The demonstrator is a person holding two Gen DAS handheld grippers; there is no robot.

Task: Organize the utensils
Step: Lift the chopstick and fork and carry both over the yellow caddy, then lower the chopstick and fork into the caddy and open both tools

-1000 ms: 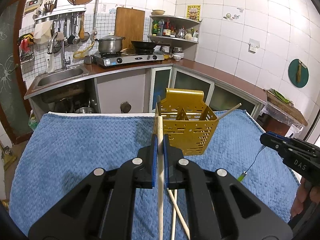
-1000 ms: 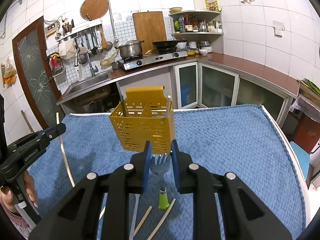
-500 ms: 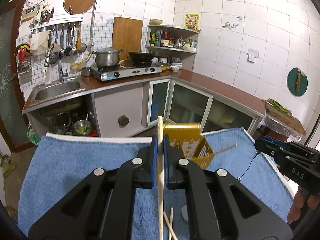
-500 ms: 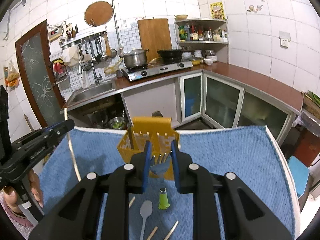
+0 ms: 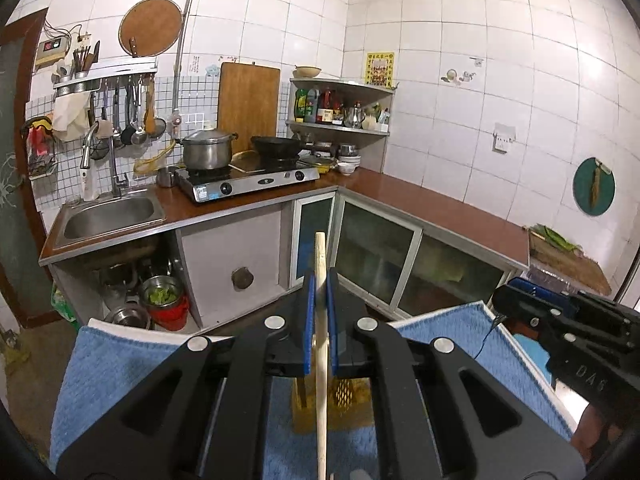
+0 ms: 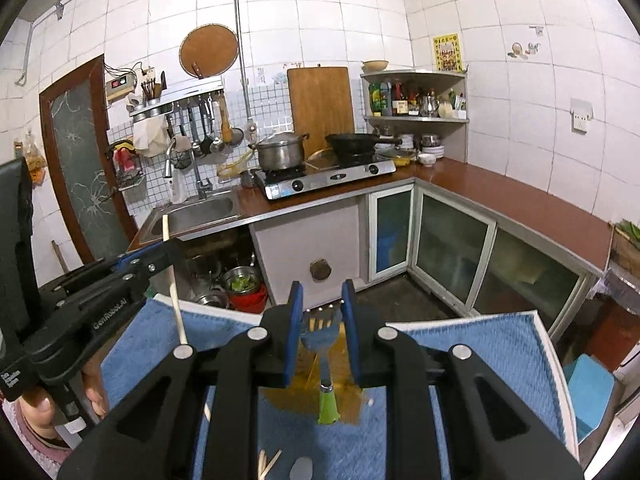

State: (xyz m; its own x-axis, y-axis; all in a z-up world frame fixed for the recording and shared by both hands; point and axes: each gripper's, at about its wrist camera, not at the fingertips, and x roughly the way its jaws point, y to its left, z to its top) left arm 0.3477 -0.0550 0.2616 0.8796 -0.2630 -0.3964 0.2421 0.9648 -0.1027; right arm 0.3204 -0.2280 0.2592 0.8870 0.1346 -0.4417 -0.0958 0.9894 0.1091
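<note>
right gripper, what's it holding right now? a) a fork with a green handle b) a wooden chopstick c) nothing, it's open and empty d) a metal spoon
a: in the right wrist view the right gripper has its blue pads closed on a fork whose tines point forward and whose green handle hangs below. The chopstick is clamped in the left gripper instead.
</note>
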